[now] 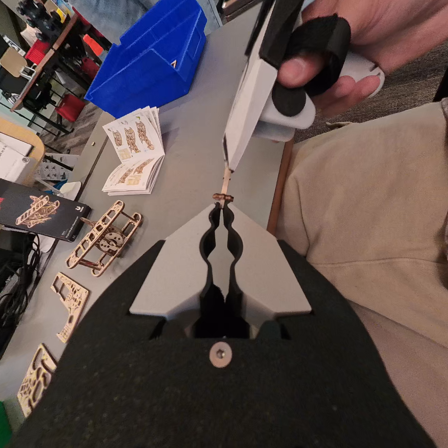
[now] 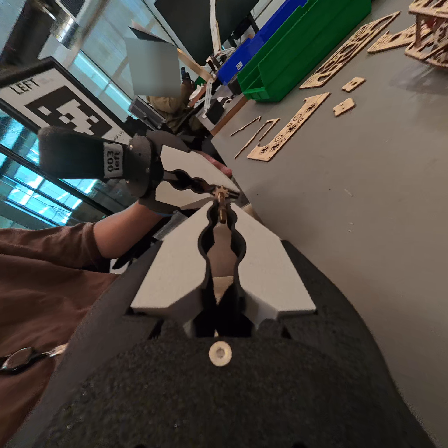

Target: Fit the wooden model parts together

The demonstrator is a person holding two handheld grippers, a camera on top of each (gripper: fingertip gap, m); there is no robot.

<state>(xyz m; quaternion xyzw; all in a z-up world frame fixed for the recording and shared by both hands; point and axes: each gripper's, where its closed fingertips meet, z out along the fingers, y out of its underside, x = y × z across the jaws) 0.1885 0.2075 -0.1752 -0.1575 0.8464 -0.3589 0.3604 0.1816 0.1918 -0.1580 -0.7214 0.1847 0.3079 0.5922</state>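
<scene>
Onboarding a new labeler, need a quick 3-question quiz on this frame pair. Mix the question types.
1. True or false: the left gripper is open and empty.
2. Multiple choice: the thin wooden stick is held by A) the left gripper, B) the right gripper, C) neither.
3. Short answer: what lies on the table between the blue bin and the assembled wooden biplane model?

Key
1. False: it is shut on the small toothed wooden gear.
2. B: its tips pinch the stick, whose far end meets the gear.
3. An open instruction booklet.
</scene>
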